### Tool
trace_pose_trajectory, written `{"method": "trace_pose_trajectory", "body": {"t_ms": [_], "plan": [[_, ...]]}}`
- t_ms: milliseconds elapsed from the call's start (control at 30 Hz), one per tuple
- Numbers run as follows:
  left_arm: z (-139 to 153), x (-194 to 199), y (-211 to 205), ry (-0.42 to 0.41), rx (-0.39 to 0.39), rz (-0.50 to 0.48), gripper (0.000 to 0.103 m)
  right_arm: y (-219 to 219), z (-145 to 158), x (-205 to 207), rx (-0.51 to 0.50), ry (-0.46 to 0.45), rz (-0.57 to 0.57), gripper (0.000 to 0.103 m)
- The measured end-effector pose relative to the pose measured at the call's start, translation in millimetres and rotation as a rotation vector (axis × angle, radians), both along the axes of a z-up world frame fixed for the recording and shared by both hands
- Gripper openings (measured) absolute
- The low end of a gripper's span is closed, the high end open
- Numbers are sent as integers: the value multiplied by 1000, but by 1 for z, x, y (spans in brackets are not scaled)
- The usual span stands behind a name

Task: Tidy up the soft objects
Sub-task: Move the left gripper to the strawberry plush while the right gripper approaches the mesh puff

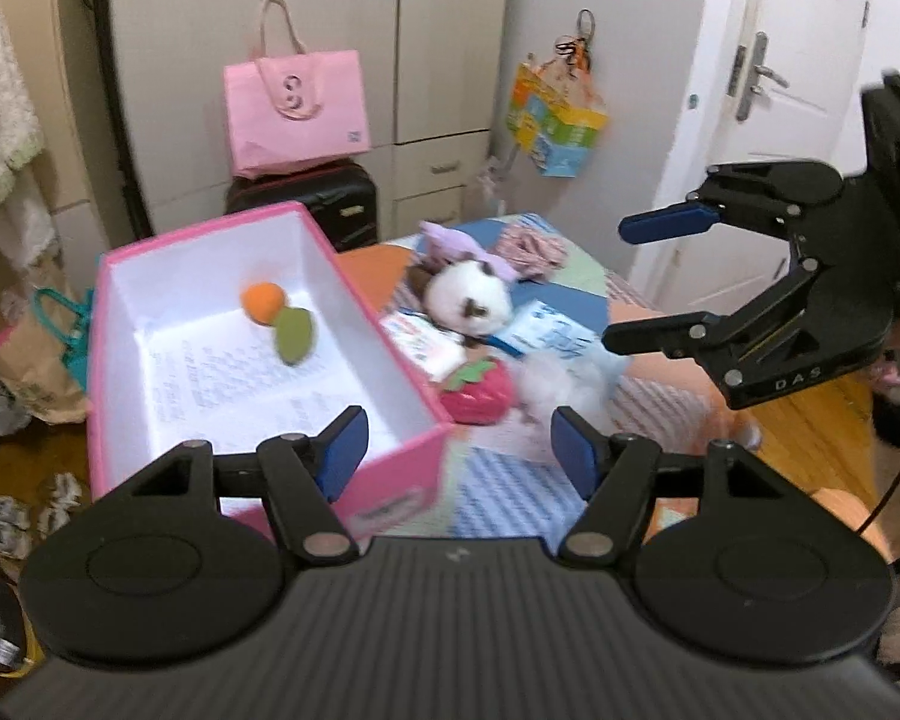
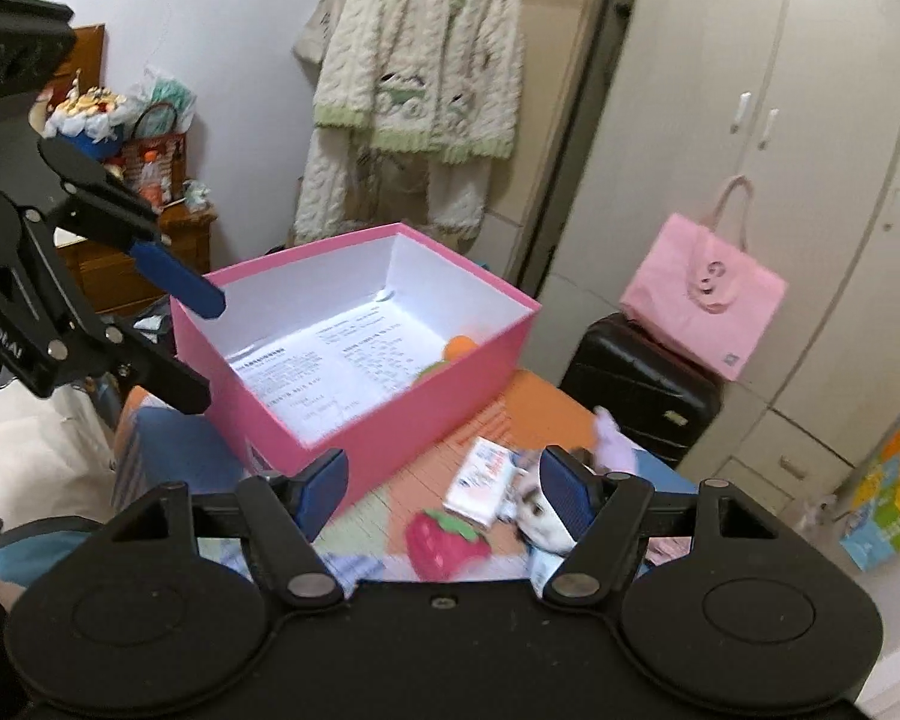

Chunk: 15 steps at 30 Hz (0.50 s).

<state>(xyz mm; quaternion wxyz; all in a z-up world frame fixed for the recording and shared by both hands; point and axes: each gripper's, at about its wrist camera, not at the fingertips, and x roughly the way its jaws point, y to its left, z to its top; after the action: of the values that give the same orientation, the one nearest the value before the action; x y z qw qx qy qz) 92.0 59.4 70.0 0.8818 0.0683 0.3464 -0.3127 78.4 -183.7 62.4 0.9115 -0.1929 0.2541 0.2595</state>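
Pink box (image 1: 417, 450) holds orange-green plush (image 1: 279, 315); strawberry plush (image 1: 477, 393) & white-brown plush (image 1: 468, 300) lie beside it (on bed).

Both wrist views over pink box (image 1: 270, 462)

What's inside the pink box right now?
Inside the pink box lie one orange plush with a green leaf and a printed paper sheet over the floor. The near wall hides the corner below it.

A pink tote bag (image 1: 297, 111) sits on a black suitcase (image 1: 324, 201) before the wardrobe (image 1: 306, 12).
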Motion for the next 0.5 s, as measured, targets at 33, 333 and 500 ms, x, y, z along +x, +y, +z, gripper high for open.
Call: {"method": "trace_pose_trajectory", "body": {"t_ms": [33, 333, 500], "plan": [[-5, -2, -5, 10, -8, -6, 67, -8, -5, -5, 15, -15, -8, 78], [-54, -1, -51, 62, -6, 13, 66, -59, -64, -19, 152, 42, -66, 78], [-72, 0, -75, 52, -6, 21, 64, -59, -97, -11, 139, 74, -43, 78]]}}
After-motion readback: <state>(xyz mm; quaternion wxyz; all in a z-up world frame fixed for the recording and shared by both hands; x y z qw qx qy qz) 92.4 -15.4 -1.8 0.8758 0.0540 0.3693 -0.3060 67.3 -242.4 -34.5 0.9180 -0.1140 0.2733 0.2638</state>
